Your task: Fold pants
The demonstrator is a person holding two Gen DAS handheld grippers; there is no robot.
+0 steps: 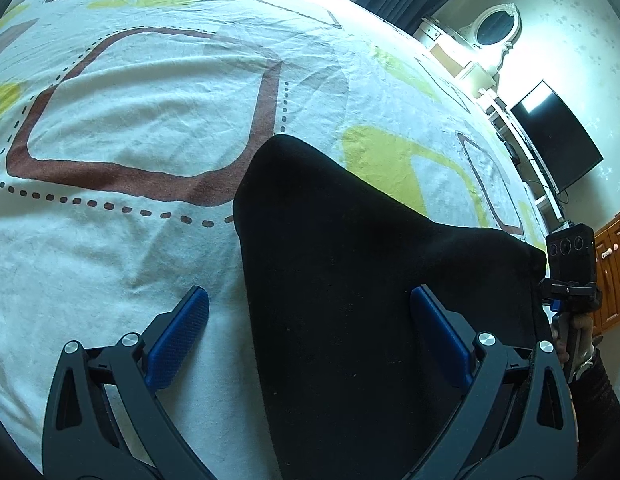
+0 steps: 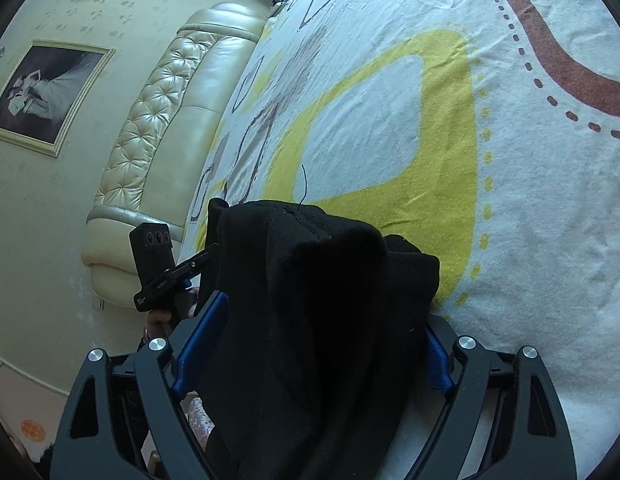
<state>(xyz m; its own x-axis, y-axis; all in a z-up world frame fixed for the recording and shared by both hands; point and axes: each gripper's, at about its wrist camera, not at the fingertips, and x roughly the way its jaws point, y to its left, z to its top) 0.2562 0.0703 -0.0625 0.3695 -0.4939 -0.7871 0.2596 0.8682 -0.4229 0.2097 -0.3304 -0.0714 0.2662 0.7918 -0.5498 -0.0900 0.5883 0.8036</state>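
In the left wrist view the left gripper (image 1: pixel 310 336) fills the bottom of the frame with its jaws wide apart, one blue pad (image 1: pixel 178 336) at lower left over the bedsheet (image 1: pixel 150 120) and the other at lower right. The black pants (image 1: pixel 349 280) run up between them from the bottom edge to a rounded corner near the centre of the frame, lying on the sheet closer to the right pad than the left; whether that pad touches the cloth cannot be told. The sheet is white with brown, yellow and grey rounded shapes and dotted outlines, and is lightly creased. At the right edge the other handheld unit (image 1: pixel 569 276) shows at the far side of the cloth, and beyond it, in the upper right, stand a dark television (image 1: pixel 557 136) and an oval mirror (image 1: pixel 497 28) against a pale wall. In the right wrist view the right gripper (image 2: pixel 310 344) sits at the bottom with its jaws apart and a thick bunch of the black pants (image 2: pixel 317 300) filling the gap between the blue pads; whether they press on it cannot be told. The bunch rises to the middle of the frame, above the yellow shape on the bedsheet (image 2: pixel 529 240). A padded cream headboard (image 2: pixel 170 120) curves along the left, with a framed photograph (image 2: pixel 46 96) on the wall at the far left.
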